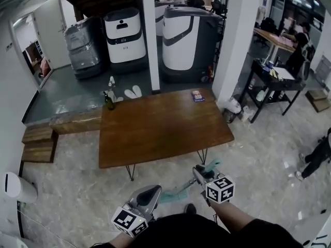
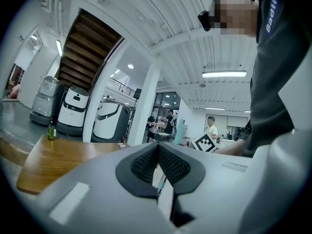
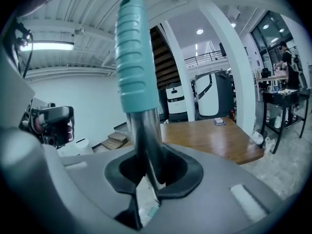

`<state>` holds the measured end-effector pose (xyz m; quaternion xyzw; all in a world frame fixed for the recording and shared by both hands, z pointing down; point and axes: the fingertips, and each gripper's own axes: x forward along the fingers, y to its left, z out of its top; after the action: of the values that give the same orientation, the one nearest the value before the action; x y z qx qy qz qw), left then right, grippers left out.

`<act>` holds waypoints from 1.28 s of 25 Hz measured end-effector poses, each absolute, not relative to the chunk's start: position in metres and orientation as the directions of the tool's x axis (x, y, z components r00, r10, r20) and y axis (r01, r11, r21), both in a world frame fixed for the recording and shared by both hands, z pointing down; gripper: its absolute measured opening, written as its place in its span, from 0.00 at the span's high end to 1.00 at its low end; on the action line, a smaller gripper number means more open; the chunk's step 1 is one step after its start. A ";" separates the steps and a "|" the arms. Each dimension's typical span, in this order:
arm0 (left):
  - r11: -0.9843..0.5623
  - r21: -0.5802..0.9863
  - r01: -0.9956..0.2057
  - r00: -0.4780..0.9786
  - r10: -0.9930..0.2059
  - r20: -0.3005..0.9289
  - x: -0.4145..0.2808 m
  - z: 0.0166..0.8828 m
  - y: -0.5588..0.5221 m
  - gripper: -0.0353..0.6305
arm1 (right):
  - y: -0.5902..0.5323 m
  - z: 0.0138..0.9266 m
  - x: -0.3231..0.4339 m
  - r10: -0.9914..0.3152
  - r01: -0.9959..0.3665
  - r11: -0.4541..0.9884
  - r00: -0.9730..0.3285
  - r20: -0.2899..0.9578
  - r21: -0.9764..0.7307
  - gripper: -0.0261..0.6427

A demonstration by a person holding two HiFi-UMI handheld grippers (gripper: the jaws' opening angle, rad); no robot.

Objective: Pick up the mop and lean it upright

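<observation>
Between the person and the near edge of the wooden table (image 1: pixel 160 128), the right gripper (image 3: pixel 146 167) is clamped on the mop (image 3: pixel 136 67), on its bare metal shaft just below the ribbed teal grip, which stands up past the jaws. To its left, the left gripper (image 2: pixel 158 152) has its jaws pressed together with nothing between them. The mop's lower shaft slants down toward it above the marbled floor (image 1: pixel 77 195).

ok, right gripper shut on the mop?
Shut: the right gripper clamps the mop by its metal pole, just below the teal grip.
</observation>
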<state>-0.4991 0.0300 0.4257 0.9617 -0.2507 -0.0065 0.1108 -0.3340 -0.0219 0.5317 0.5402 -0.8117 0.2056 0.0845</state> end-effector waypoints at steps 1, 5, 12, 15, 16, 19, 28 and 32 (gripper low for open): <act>-0.855 0.216 -0.472 0.879 -0.475 0.041 -0.497 0.426 0.030 0.92 | -0.017 0.526 -0.334 -0.848 -0.913 0.330 -0.399 0.348 -0.240 0.87; -0.870 0.219 -0.441 0.895 -0.444 0.038 -0.487 0.426 0.028 0.92 | 0.002 0.501 -0.334 -0.872 -0.917 0.323 -0.385 0.303 -0.236 0.87; -0.894 0.208 -0.398 0.916 -0.400 0.032 -0.479 0.429 0.034 0.92 | 0.030 0.470 -0.349 -0.890 -0.916 0.341 -0.387 0.239 -0.212 0.87; -0.895 0.204 -0.396 0.917 -0.397 0.036 -0.478 0.431 0.035 0.92 | 0.034 0.469 -0.358 -0.881 -0.907 0.363 -0.408 0.239 -0.212 0.87; -0.896 0.203 -0.396 0.917 -0.397 0.040 -0.478 0.431 0.035 0.92 | 0.034 0.470 -0.361 -0.877 -0.904 0.370 -0.416 0.241 -0.213 0.87; -0.896 0.193 -0.401 0.916 -0.399 0.051 -0.478 0.430 0.036 0.92 | 0.035 0.472 -0.367 -0.867 -0.896 0.386 -0.434 0.246 -0.220 0.87; -0.912 0.151 -0.381 0.924 -0.373 0.082 -0.475 0.438 0.047 0.92 | 0.039 0.474 -0.378 -0.852 -0.880 0.417 -0.466 0.239 -0.229 0.87; -0.910 0.168 -0.379 0.925 -0.372 0.070 -0.478 0.437 0.045 0.92 | 0.037 0.470 -0.381 -0.853 -0.879 0.420 -0.467 0.231 -0.226 0.87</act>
<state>-0.4780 0.0454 0.4370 0.9771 -0.1922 0.0180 0.0897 -0.3812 0.0373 0.4698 0.5145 -0.8416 0.1591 0.0402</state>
